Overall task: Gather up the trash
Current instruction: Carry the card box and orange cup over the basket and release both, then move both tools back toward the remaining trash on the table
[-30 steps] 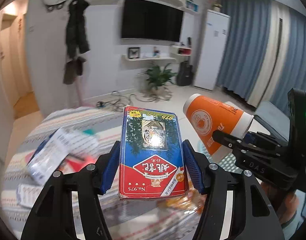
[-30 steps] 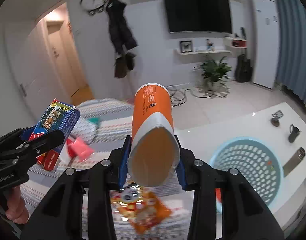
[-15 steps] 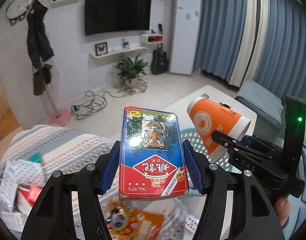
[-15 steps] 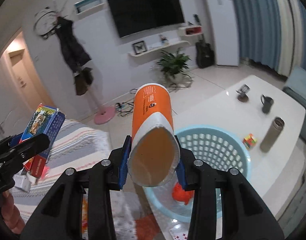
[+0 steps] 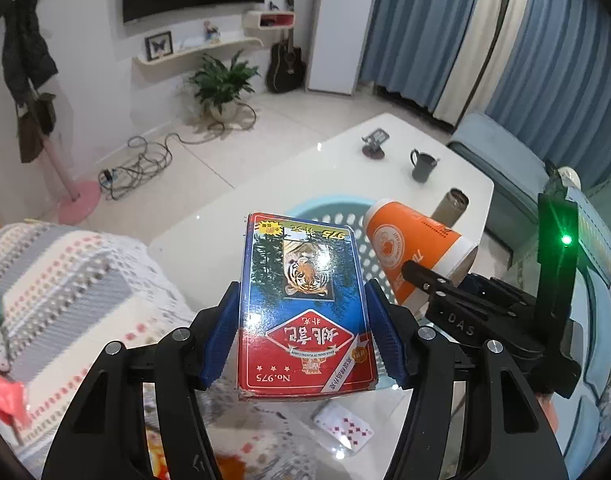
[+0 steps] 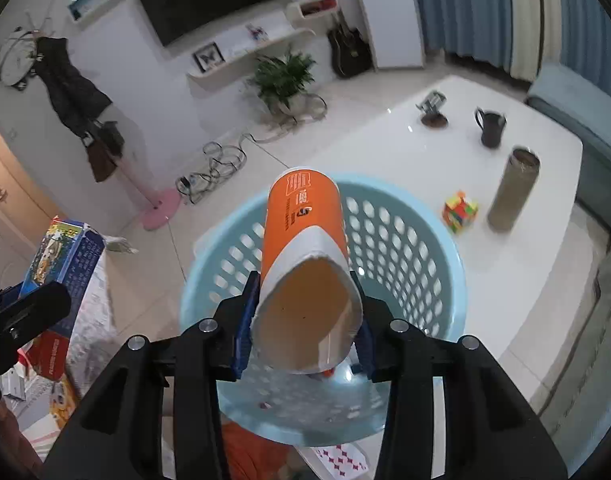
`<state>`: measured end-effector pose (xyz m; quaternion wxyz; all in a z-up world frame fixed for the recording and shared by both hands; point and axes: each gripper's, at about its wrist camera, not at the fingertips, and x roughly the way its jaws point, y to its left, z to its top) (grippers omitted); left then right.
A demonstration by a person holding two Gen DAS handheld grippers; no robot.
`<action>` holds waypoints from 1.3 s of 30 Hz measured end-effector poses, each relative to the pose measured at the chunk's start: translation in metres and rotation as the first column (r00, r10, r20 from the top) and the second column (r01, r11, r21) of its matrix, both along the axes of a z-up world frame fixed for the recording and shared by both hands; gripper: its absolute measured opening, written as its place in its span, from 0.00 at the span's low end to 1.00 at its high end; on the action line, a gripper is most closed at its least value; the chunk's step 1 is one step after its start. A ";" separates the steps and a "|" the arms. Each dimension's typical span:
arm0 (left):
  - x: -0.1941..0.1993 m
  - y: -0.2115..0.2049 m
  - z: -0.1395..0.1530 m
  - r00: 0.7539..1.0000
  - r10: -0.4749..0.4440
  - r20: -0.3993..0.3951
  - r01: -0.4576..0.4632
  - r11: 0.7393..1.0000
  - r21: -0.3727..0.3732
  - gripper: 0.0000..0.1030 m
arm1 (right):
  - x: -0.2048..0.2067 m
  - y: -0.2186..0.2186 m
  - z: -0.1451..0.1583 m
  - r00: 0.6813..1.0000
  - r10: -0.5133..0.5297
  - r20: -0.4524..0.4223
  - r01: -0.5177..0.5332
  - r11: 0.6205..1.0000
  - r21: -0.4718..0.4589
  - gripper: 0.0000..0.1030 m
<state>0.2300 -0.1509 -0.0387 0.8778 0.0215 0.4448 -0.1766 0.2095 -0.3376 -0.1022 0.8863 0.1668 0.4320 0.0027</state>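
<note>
My left gripper [image 5: 303,336] is shut on a blue and red playing-card box [image 5: 303,304] with a tiger picture, held above the table's near edge. My right gripper [image 6: 303,320] is shut on an orange and white paper cup [image 6: 303,248], held on its side directly over the light blue perforated basket [image 6: 409,236]. The cup [image 5: 417,254] and the right gripper also show in the left wrist view, right of the card box. The basket's rim [image 5: 317,206] peeks out behind the box. The card box [image 6: 63,256] shows at the left of the right wrist view.
On the white table [image 6: 525,248] stand a dark mug [image 6: 490,128], a grey tumbler [image 6: 513,190], a Rubik's cube [image 6: 460,212] and a small stand [image 6: 433,110]. A playing card [image 5: 343,428] lies by the basket. A patterned blanket [image 5: 65,280] with wrappers is at the left.
Both grippers have swung right from the blanket toward the table, each keeping its hold. The cup now hangs over the basket and the card box is near its rim.
</note>
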 end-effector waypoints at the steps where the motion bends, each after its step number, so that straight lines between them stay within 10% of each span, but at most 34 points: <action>1: 0.000 -0.002 -0.003 1.000 -0.004 -0.007 0.004 1.000 0.000 0.58 | 0.000 -0.003 -0.005 1.000 -0.006 -0.013 0.006 1.000 0.002 0.38; 24: -0.020 -0.006 -0.002 0.999 -0.044 0.002 0.045 0.999 -0.030 0.70 | -0.013 -0.011 -0.015 0.998 -0.014 -0.061 0.016 1.000 0.023 0.44; 39: -0.086 0.100 0.054 0.978 0.146 0.146 -0.126 0.982 -0.137 0.71 | -0.057 0.081 0.073 0.972 0.199 0.122 -0.193 0.979 -0.062 0.44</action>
